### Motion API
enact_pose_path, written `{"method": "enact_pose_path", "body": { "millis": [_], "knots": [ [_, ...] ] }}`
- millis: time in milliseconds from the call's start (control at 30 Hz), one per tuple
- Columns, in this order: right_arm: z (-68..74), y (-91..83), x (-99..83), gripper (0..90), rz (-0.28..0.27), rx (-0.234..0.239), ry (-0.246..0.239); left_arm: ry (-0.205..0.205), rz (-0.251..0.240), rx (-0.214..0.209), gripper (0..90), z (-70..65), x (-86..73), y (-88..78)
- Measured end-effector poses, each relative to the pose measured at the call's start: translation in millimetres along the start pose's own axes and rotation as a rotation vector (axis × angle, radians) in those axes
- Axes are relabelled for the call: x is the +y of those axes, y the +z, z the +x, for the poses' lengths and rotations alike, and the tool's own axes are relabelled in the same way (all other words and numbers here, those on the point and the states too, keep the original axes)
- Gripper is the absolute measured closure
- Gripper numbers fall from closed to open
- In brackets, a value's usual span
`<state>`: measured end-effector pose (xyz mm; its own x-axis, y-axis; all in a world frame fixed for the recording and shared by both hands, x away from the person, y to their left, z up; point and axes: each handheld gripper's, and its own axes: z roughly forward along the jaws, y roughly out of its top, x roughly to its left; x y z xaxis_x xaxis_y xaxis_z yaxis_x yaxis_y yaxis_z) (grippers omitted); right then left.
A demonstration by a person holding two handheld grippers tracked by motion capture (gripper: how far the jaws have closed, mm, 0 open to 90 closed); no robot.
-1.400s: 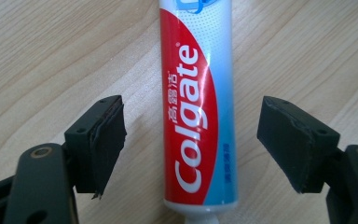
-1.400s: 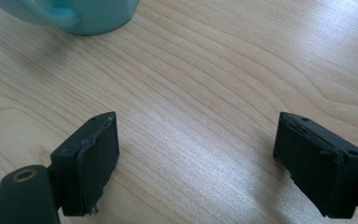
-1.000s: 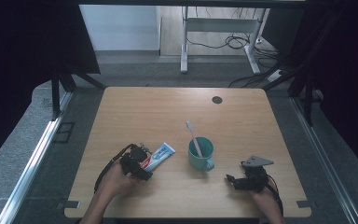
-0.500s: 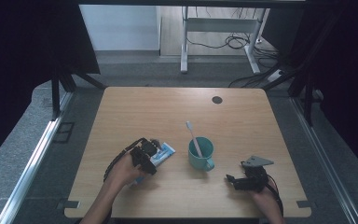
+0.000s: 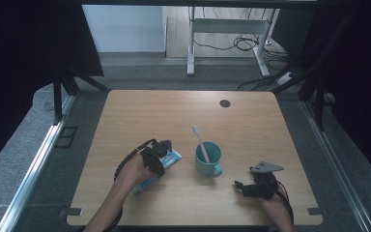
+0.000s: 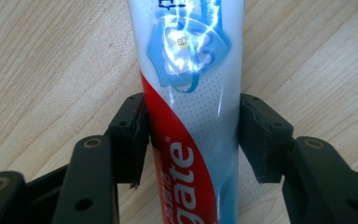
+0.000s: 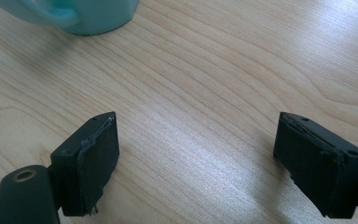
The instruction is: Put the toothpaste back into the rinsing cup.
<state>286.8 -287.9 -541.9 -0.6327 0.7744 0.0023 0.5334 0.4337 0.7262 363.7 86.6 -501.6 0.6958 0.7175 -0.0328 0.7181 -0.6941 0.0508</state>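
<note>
A red, white and blue toothpaste tube [image 6: 191, 70] lies flat on the wooden table [image 5: 140, 116], left of a teal mug [image 5: 207, 160]. A white toothbrush [image 5: 199, 139] stands tilted in the mug. My left gripper [image 6: 193, 135] sits over the tube [image 5: 174, 156], and both pads touch the tube's sides, one on each. My right gripper [image 5: 239, 186] rests near the table's front right, open [image 7: 196, 154], with bare wood between its jaws. The mug's base [image 7: 88, 16] lies just beyond it, at the upper left of the right gripper view.
A small black round disc [image 5: 224, 103] sits in the table top at the far right. A metal desk frame [image 5: 224, 36] and cables stand on the floor beyond the table. Dark curtains flank both sides.
My left gripper has moved right and forward along the toothpaste tube and now has it between its jaws. The right gripper, mug and toothbrush have stayed put.
</note>
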Motion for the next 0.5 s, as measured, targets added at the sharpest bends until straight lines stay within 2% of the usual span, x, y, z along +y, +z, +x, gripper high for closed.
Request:
{"method": "enact_pose_path", "body": {
  "millis": [200, 400, 500],
  "knots": [
    [0.0, 0.0, 0.0, 14.0, 0.000, 0.000, 0.001, 0.004, 0.007, -0.011, 49.8, 1.0, 0.5, -0.3],
    [0.0, 0.0, 0.0, 14.0, 0.000, 0.000, 0.000, 0.015, -0.006, -0.032, 62.4, 4.2, -1.6, -5.6],
    [0.0, 0.0, 0.0, 14.0, 0.000, 0.000, 0.000, 0.006, -0.018, -0.052, 68.3, 6.8, -3.7, -7.7]
  ]
}}
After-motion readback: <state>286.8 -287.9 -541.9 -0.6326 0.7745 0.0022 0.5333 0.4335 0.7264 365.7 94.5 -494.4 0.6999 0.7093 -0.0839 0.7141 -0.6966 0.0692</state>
